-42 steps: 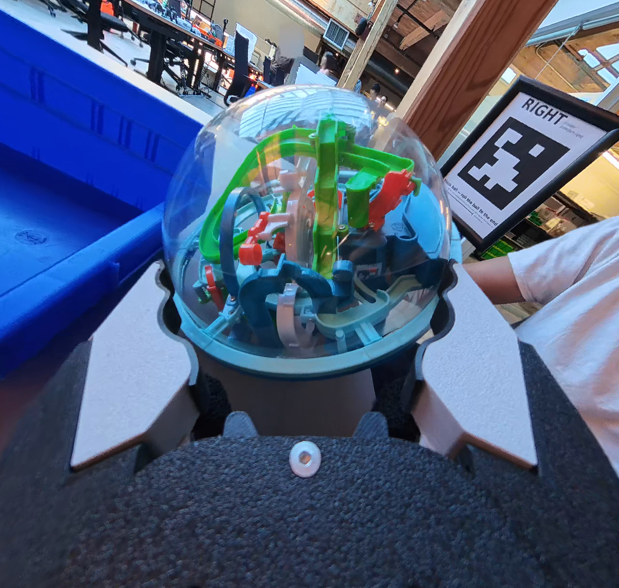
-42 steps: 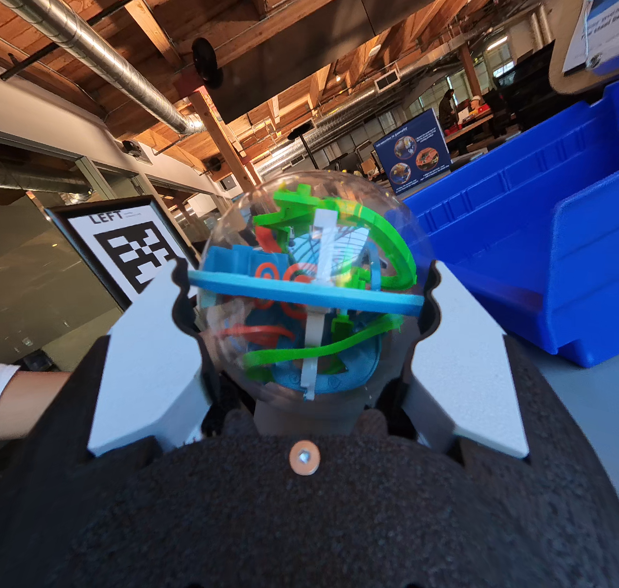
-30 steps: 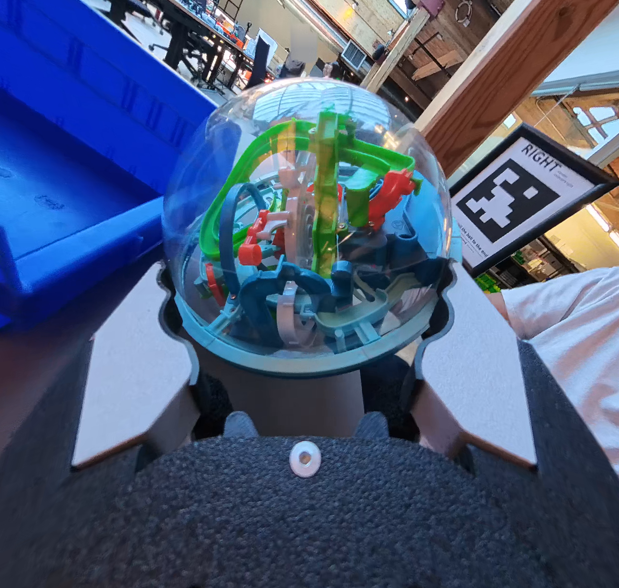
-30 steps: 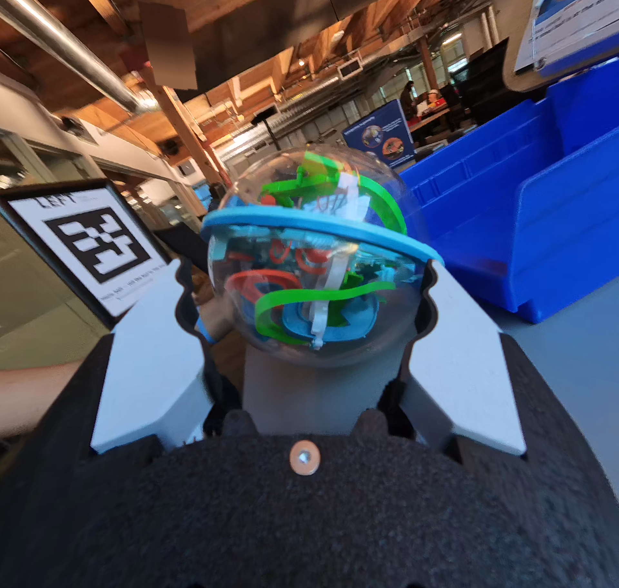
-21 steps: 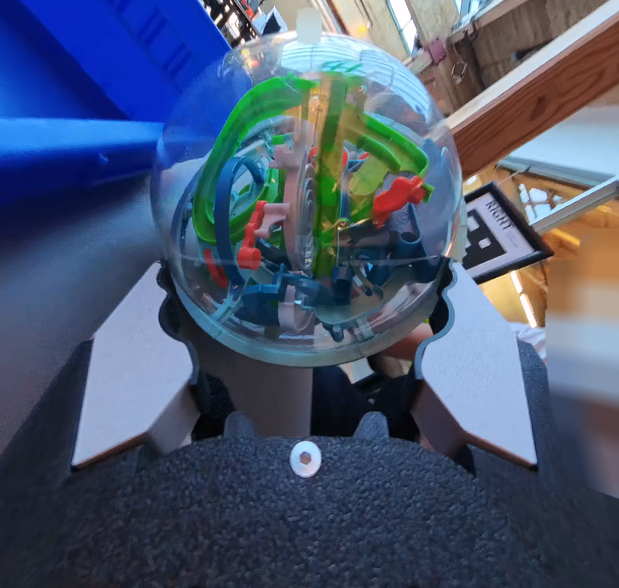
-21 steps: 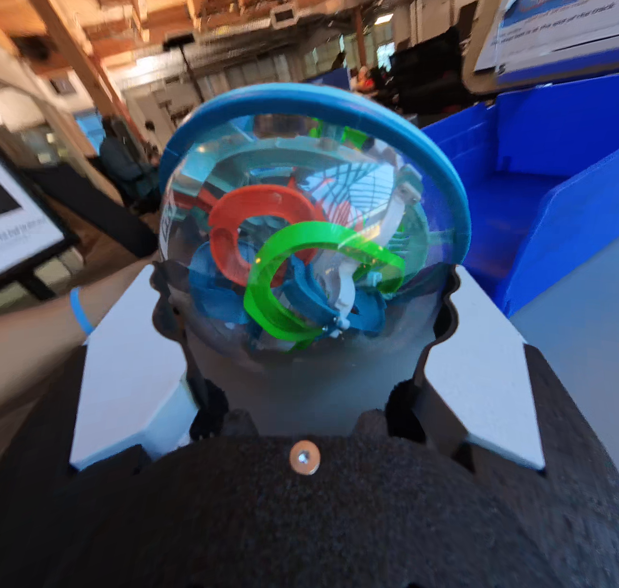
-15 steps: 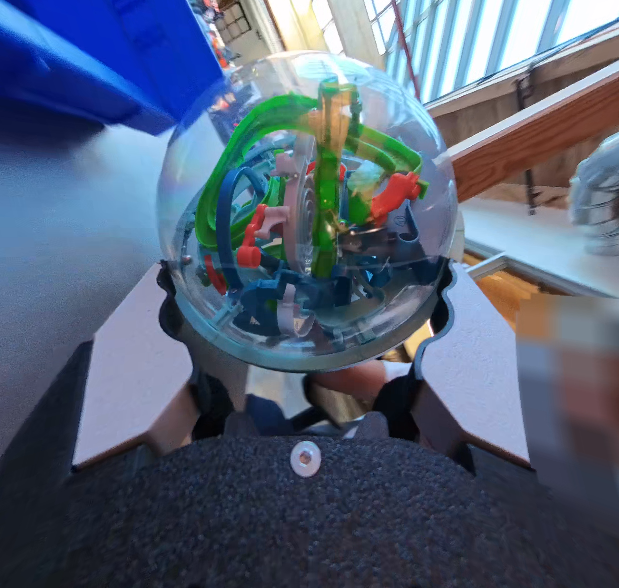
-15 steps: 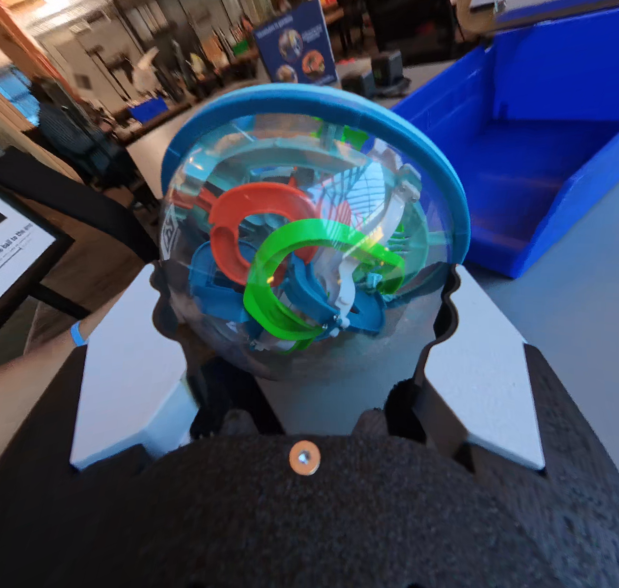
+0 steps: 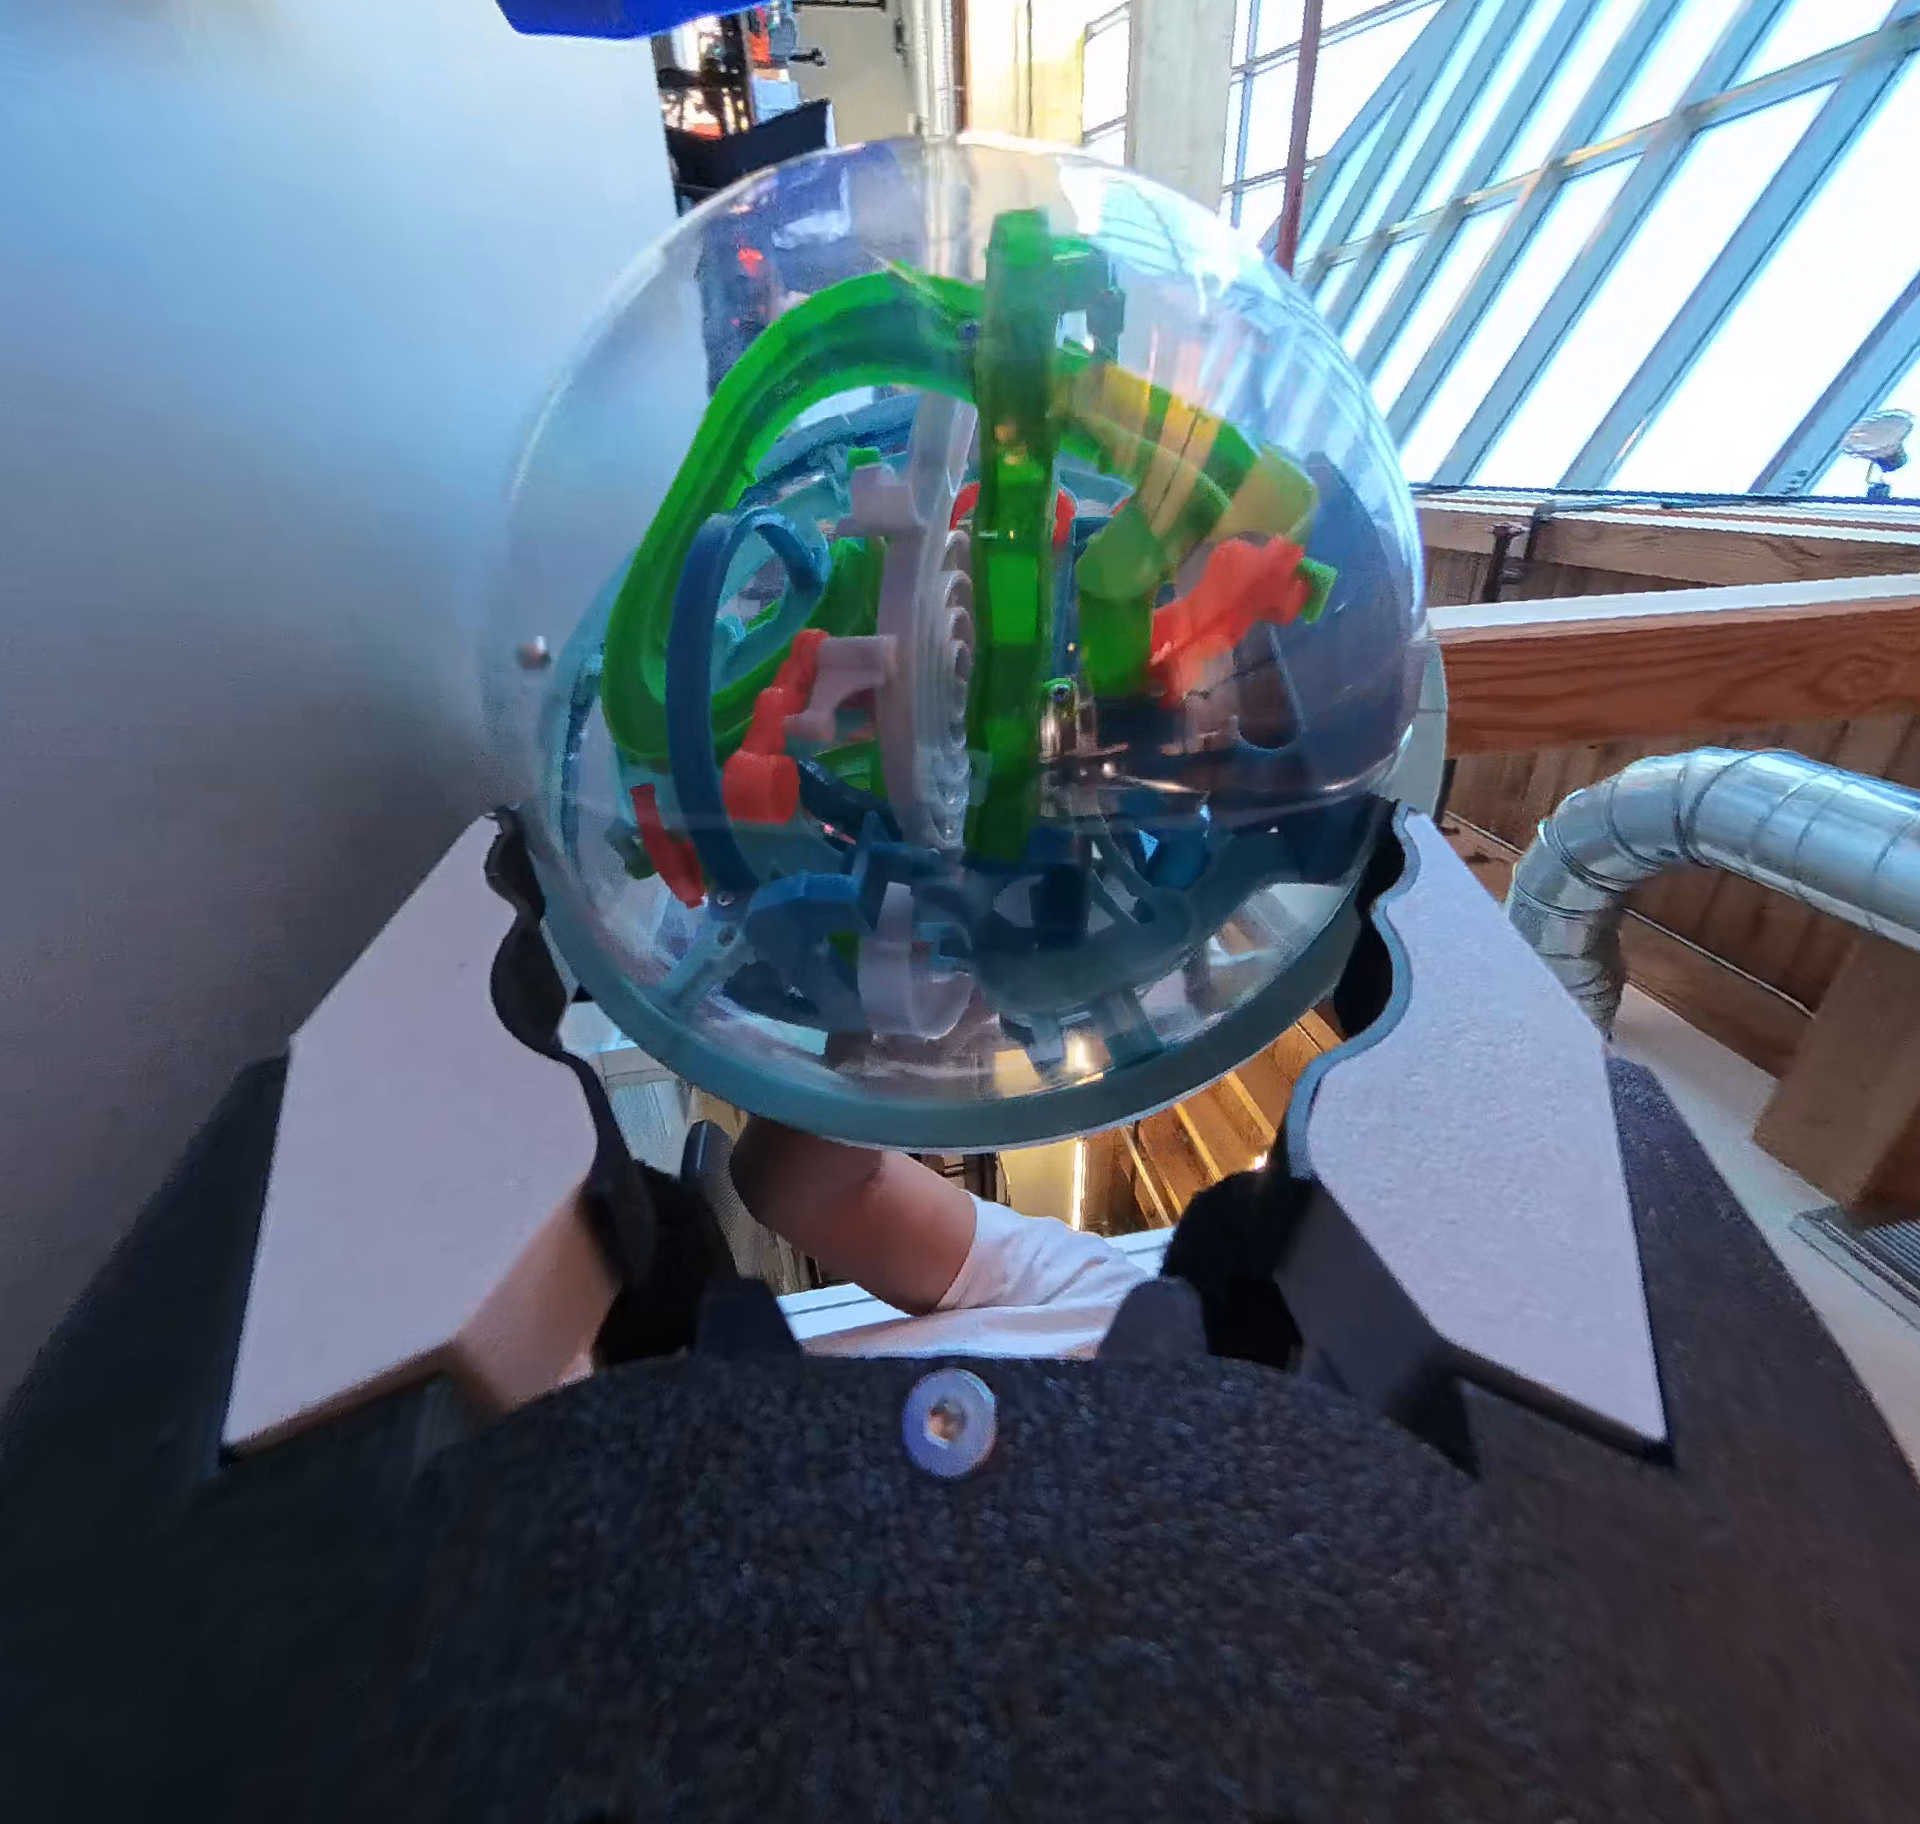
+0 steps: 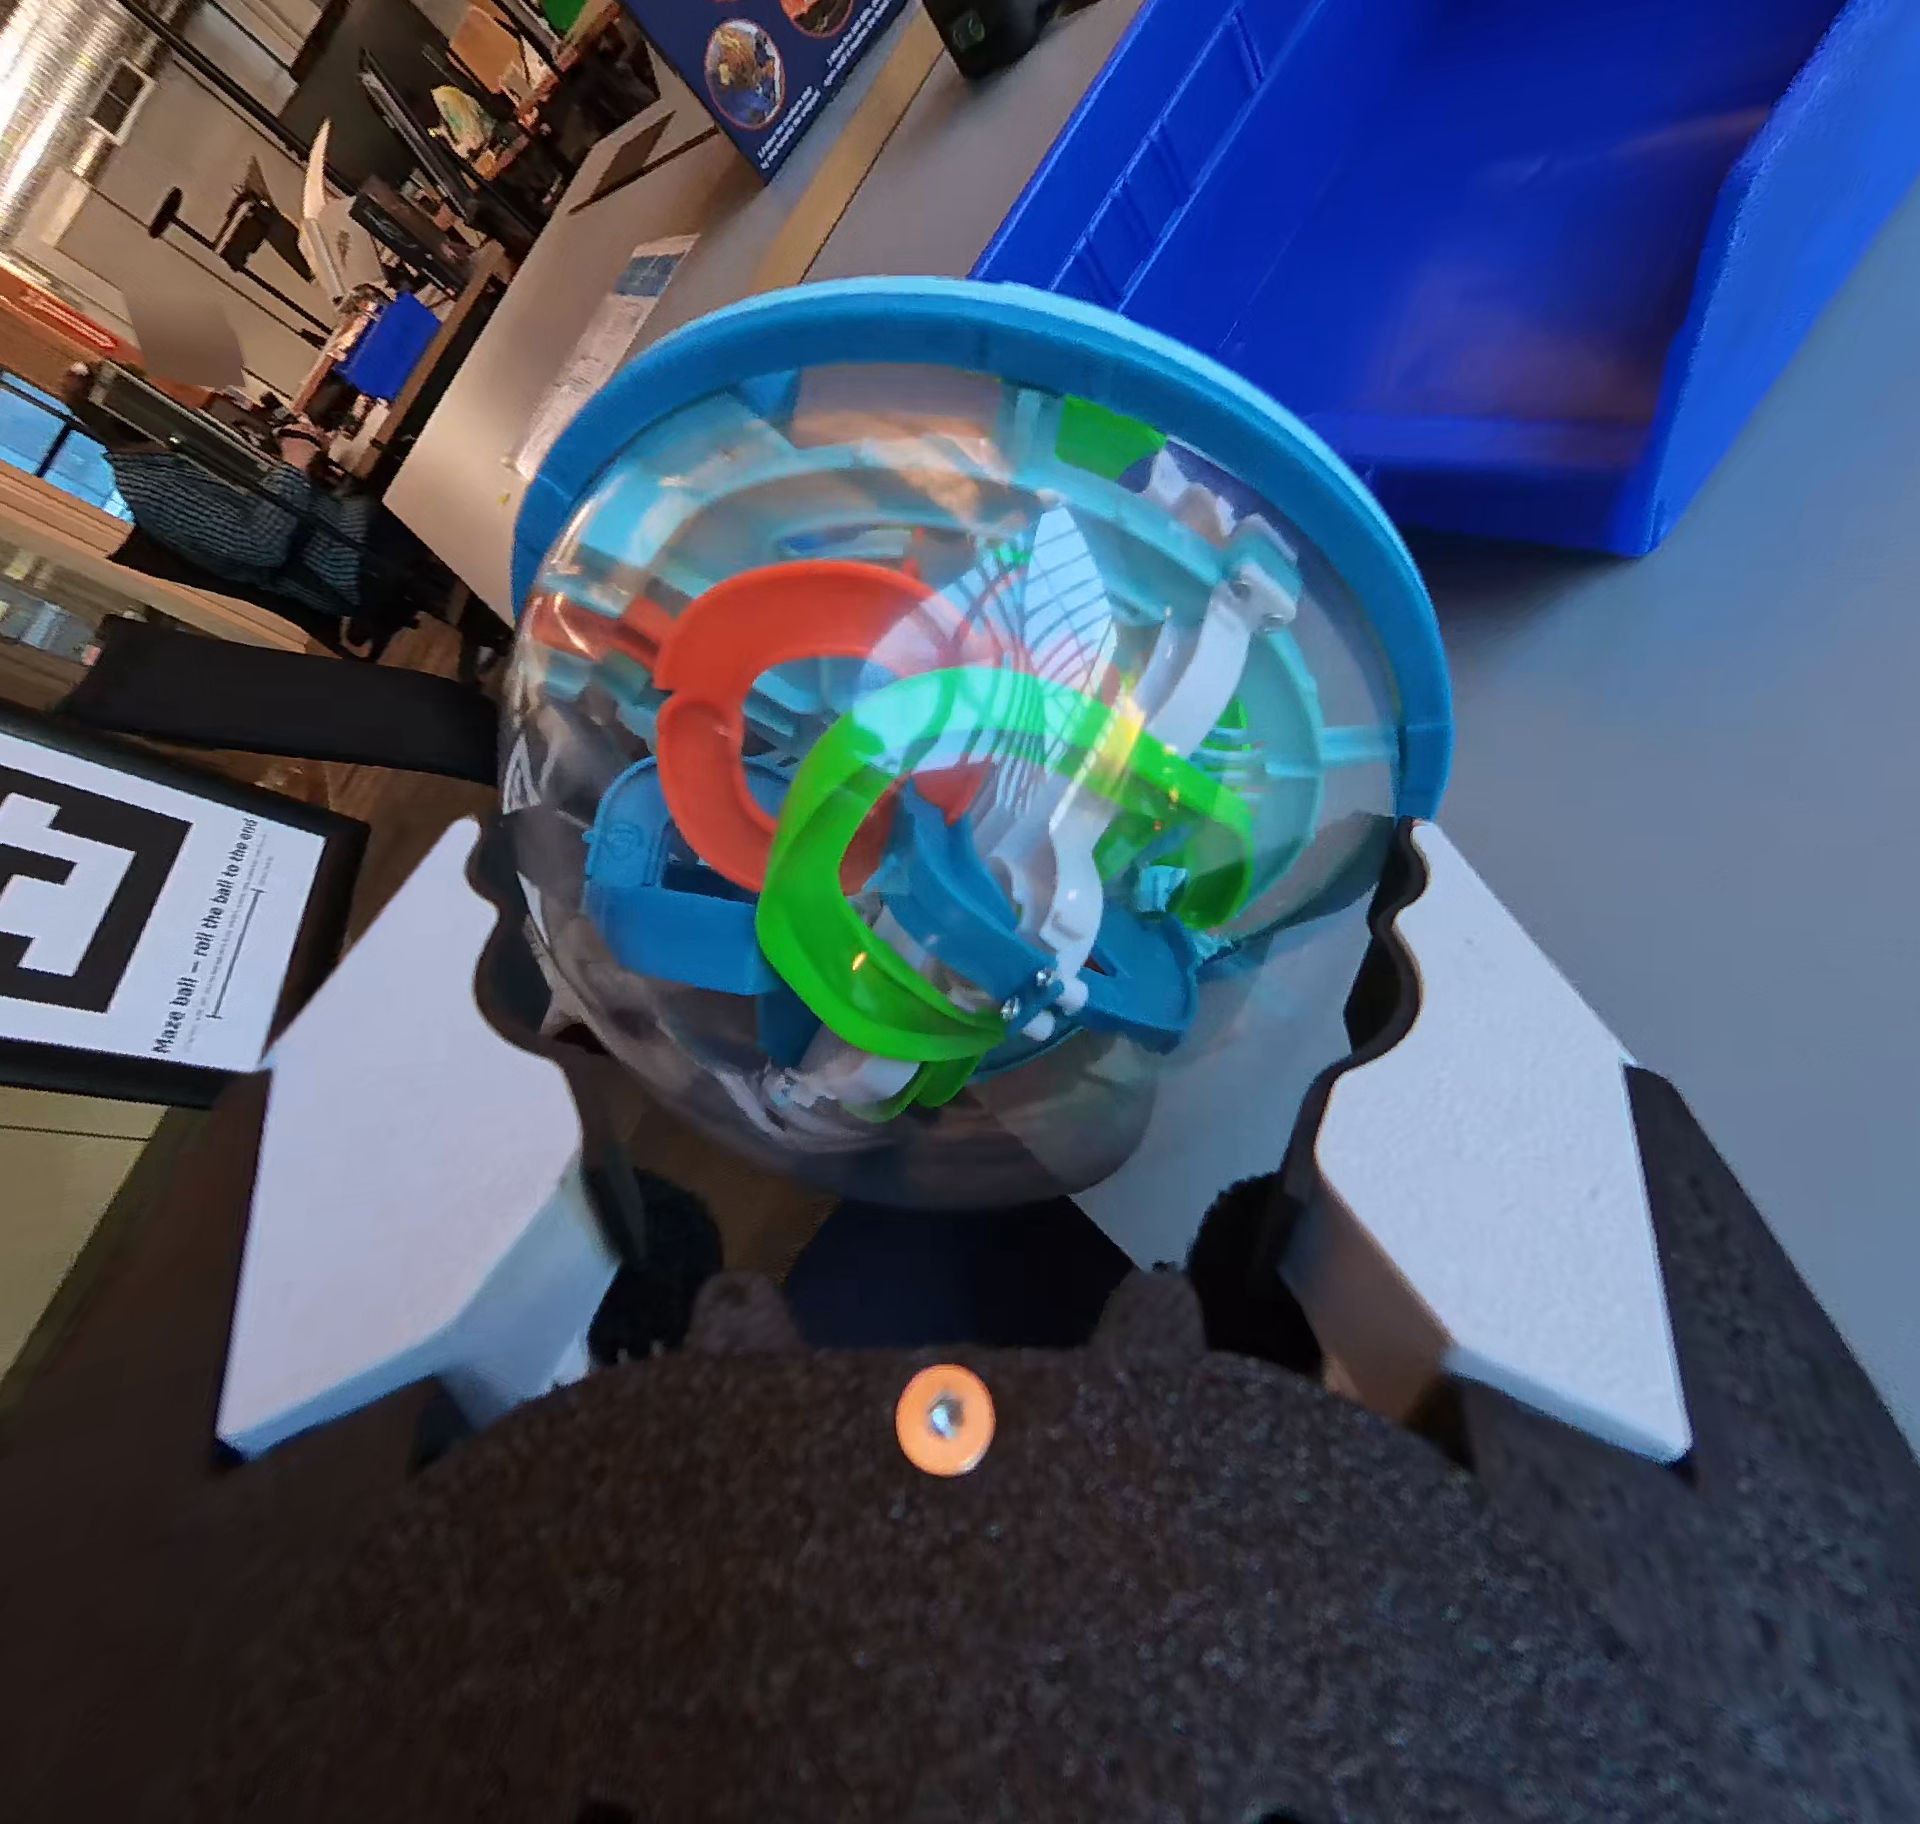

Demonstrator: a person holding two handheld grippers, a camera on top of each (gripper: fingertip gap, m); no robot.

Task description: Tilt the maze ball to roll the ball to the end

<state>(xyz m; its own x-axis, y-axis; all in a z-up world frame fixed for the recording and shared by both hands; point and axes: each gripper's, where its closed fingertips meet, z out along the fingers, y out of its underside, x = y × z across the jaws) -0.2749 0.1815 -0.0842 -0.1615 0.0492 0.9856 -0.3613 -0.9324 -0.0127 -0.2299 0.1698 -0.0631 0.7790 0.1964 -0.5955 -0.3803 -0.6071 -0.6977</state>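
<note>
Clear maze ball, both grippers clamping

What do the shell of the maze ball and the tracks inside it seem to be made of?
Maze ball shell: probably clear, glossy hard plastic; the windows reflect on it and the inside shows through. Tracks: apparently smooth, moulded opaque plastic in green, orange, blue and white.

Bright daylight through the windows — glare on the maze ball, edges blurred and fisheye-bent.
</note>
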